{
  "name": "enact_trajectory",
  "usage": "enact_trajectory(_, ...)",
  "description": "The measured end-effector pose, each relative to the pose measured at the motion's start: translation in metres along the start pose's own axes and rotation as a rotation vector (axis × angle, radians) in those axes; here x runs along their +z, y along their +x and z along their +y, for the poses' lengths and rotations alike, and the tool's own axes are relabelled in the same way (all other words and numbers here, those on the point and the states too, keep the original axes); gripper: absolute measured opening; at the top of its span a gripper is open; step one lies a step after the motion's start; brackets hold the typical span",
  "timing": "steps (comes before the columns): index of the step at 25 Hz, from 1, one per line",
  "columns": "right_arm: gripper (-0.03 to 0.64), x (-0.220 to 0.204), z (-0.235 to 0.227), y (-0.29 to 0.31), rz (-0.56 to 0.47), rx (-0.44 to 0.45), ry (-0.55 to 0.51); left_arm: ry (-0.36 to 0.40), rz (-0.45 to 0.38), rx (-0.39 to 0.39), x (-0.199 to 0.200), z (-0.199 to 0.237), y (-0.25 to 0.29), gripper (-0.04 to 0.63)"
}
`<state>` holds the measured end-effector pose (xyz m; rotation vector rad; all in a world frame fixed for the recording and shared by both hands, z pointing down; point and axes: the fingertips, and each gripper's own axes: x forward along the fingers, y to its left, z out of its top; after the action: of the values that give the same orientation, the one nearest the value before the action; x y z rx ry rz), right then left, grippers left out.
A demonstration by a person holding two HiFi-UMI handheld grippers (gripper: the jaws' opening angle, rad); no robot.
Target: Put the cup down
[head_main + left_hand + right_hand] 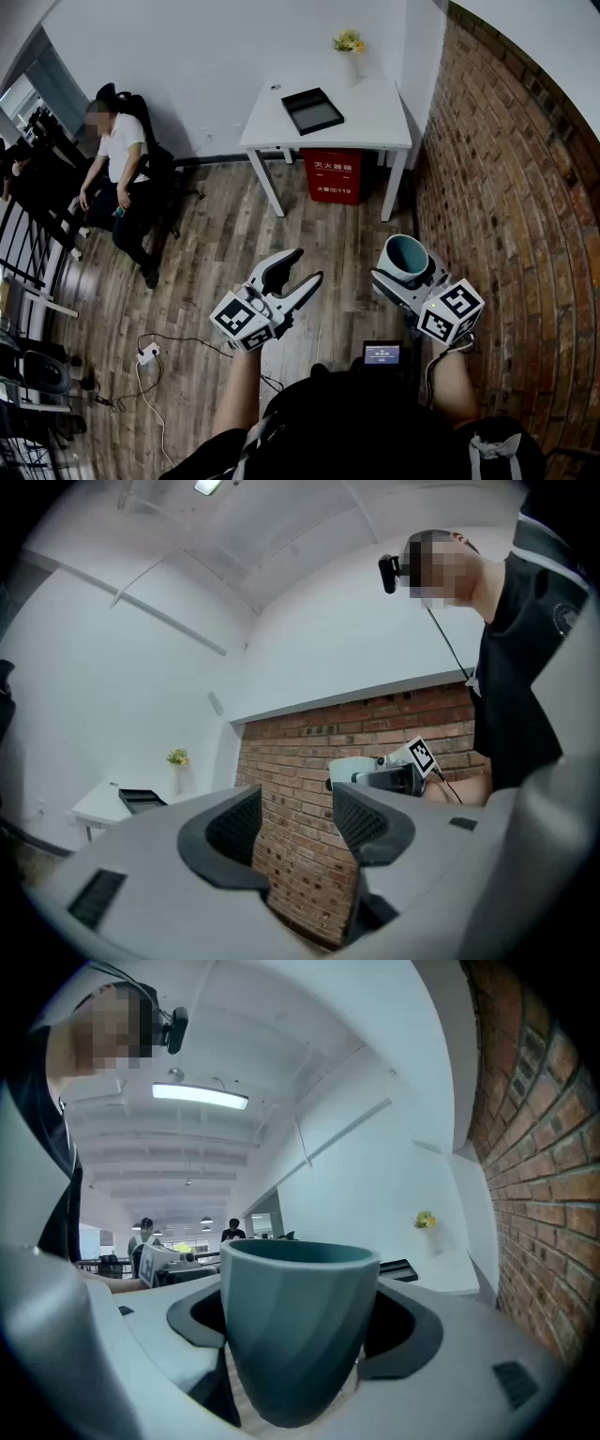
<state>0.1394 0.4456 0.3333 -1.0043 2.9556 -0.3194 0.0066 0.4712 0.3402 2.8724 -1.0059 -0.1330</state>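
A person stands on the wood floor [225, 244] with a tool in each hand. The right tool [408, 272] grips a cup [405, 255]. The cup is blue-green and stands upright, with its open top facing up. One jaw presses on each side of it, low down on the cup. In the right tool's own view the cup [295, 1335] fills the gap between the two dark pads, and its rim rises above them.

The cup is up in the air over the floor, not resting on anything. It is on the right side of the room, near the brick wall [506, 234].

The left tool [305, 265] is to the left of the cup. Its jaws are spread wide with nothing in them. In its own view only the brick wall shows through the gap.

The two tools are side by side but well apart.

Far across the floor stands a white surface [375, 117]. A black tray [313, 111] lies on it. Yellow flowers [350, 42] stand at its far edge, by the wall. A red box [333, 175] sits on the floor under it. The cup is well apart from this surface.

On the far left another person [117, 178] sits in a dark chair [141, 117]. A white cable [147, 354] lies on the floor at the near left. A small lit screen [382, 354] shows low down between the two tools, close to the holder's body.
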Motion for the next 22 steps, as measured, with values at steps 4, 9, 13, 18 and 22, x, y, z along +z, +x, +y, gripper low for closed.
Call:
enact_trajectory(4, 0.391, 0.001, -0.002, -0.002, -0.006, -0.001, -0.002, 0.006, 0.007, -0.002, -0.004, -0.002, 0.000, 0.230)
enact_trajectory(9, 0.391, 0.001, -0.002, -0.004, -0.009, -0.006, -0.001, 0.005, 0.007, -0.001, -0.003, -0.002, -0.001, 0.230)
enact_trajectory(13, 0.391, 0.003, -0.001, -0.006, -0.025, -0.004, 0.029, 0.004, 0.007, 0.000, -0.003, -0.003, -0.002, 0.229)
enact_trajectory(18, 0.391, 0.002, -0.002, -0.009, -0.022, -0.011, 0.029, 0.003, 0.013, -0.007, -0.004, -0.006, -0.001, 0.229)
enact_trajectory(22, 0.391, 0.004, -0.006, -0.012, -0.030, -0.027, 0.022, 0.002, 0.017, -0.010, -0.005, -0.007, 0.001, 0.229)
